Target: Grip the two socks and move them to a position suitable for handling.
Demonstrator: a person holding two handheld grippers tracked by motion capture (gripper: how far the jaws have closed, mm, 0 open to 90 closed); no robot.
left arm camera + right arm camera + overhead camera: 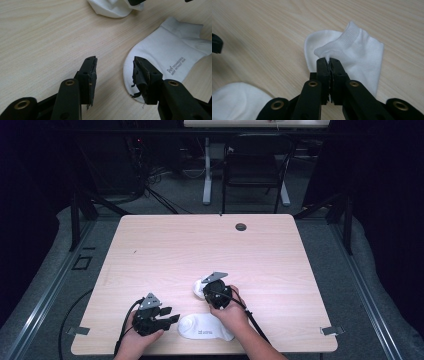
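Right claw (329, 60): jaws pinched tight on a fold of the far sock (352, 53), just below its ribbed cuff. That sock sits bunched on the counter (165, 245), mid-right, its lower part resting on the wood. Left claw (115, 65): jaws wide apart, holding nothing, poised at the rounded toe edge of the near sock (162, 57), which lies flat near the front edge, printed side up.

My reading is that the step is pairing the two socks. To do it well, I judge I should lift the pinched sock only enough to let it hang straight, then carry it towards me over the flat one. With the left claw I would take the toe edge shallowly, one jaw sliding under the fabric, so the cloth is not dragged or rucked. The pinch looks thin; a quick pull could slip it free.
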